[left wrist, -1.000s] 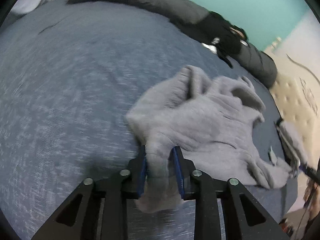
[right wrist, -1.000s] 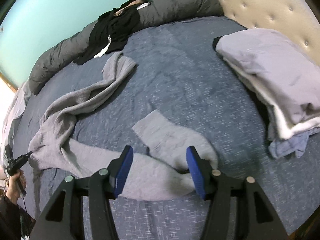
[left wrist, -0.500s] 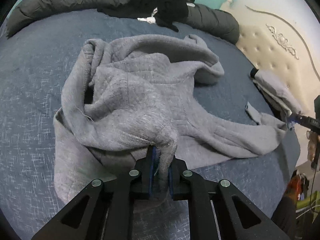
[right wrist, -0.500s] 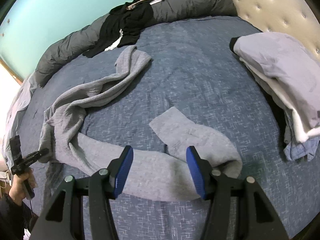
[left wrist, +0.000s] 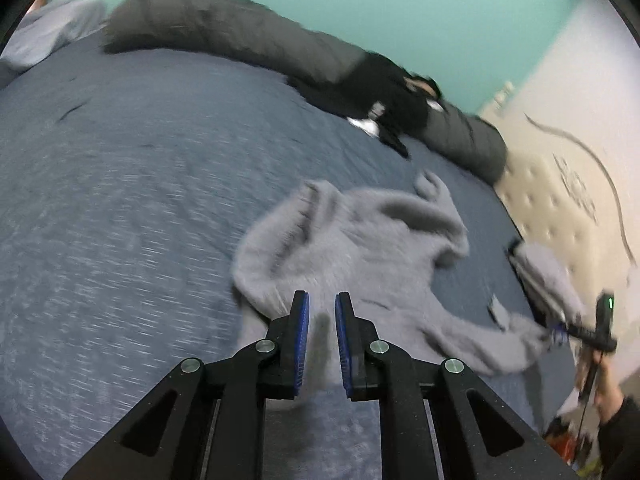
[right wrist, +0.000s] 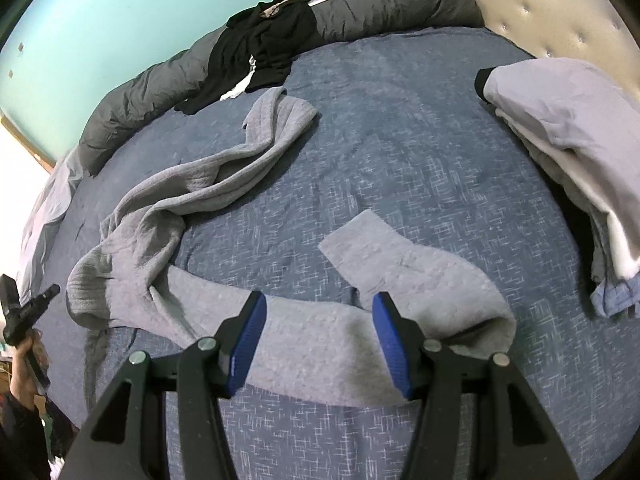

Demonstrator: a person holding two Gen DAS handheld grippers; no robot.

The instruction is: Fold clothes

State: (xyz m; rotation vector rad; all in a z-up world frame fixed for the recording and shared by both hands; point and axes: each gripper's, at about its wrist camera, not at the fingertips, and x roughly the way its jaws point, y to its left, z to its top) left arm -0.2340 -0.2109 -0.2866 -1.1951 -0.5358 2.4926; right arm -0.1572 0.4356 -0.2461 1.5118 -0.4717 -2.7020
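A grey knit garment (left wrist: 360,240) lies rumpled on the blue bedcover (left wrist: 120,180). My left gripper (left wrist: 322,296) sits at its near edge with a fold of the cloth filling the narrow gap between the blue pads; the jaws are opening. In the right wrist view the same garment (right wrist: 160,216) stretches across the bed, one long limb running up to the left and a cuffed end (right wrist: 400,264) folded back. My right gripper (right wrist: 318,300) stands open over that limb, pads wide apart and not pressing it. A hand holds the left gripper (right wrist: 32,308) at the garment's far left end.
A stack of folded clothes (right wrist: 560,120) rests at the right by the tufted headboard (right wrist: 560,12). A rolled dark grey duvet (right wrist: 400,0) with black clothes (right wrist: 272,40) on it lines the far side. The bed's edge runs just under both grippers.
Half a second ago the garment was bunched up close under my left gripper; now it lies farther off and flatter as that gripper pulled back and up. The right gripper has hardly moved.
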